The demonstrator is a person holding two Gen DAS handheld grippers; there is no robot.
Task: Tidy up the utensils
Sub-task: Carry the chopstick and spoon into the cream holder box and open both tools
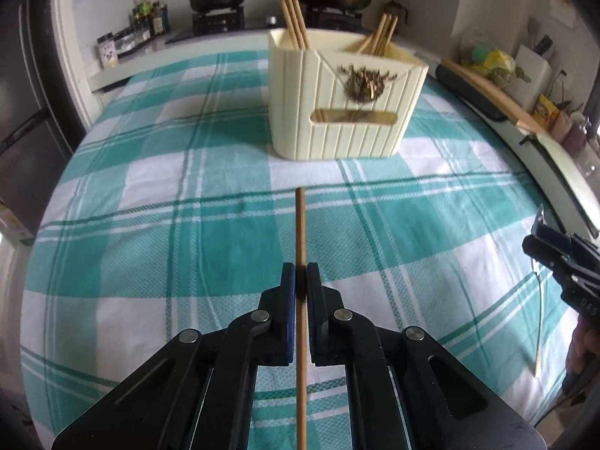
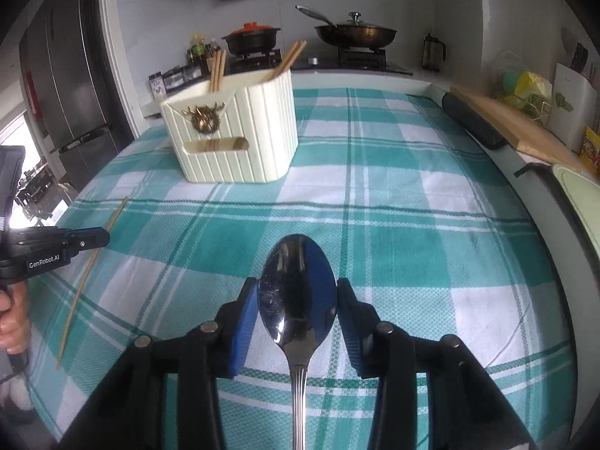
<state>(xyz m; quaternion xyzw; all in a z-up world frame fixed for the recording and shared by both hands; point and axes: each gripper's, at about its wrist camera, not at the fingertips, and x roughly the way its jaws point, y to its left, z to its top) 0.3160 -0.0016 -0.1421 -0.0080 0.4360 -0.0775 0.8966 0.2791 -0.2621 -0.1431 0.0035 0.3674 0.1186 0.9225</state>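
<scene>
A cream ribbed utensil holder (image 1: 337,101) with several wooden chopsticks (image 1: 294,22) in it stands on the checked cloth; it also shows in the right wrist view (image 2: 232,131). My left gripper (image 1: 300,277) is shut on a single wooden chopstick (image 1: 300,232) that points at the holder; the chopstick also shows in the right wrist view (image 2: 88,270). My right gripper (image 2: 298,292) is shut on the bowl of a metal spoon (image 2: 298,292), held above the cloth. The right gripper also appears at the right edge of the left wrist view (image 1: 540,240), with the spoon (image 1: 539,322) hanging from it.
A teal and white checked cloth (image 2: 412,225) covers the table. Behind are a stove with a black pot (image 2: 251,37) and a frying pan (image 2: 356,33), and bottles (image 1: 150,15). A cutting board (image 2: 517,123) and a tray (image 2: 577,195) lie at the right edge.
</scene>
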